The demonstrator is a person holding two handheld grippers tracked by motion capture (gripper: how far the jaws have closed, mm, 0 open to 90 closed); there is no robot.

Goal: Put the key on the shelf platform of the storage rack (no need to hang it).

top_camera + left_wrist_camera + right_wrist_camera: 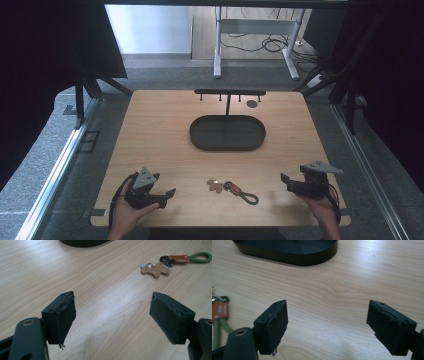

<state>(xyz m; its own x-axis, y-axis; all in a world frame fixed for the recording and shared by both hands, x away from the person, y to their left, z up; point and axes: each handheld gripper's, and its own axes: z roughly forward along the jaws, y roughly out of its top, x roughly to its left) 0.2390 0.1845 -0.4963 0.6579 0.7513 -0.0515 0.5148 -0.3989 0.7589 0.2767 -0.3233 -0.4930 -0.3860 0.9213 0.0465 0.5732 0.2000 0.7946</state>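
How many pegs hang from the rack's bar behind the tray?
4, spaced along the bar: one near its left end, one left of the post, one right of it, one near the right end.

Wooden table (150, 130) at frame centre; a black oval tray (227, 133) lies mid-table, a keychain (232, 189) near the bottom edge.

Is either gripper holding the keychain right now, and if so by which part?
Nothing is held. The left gripper and right gripper are open; the keychain lies on the table.
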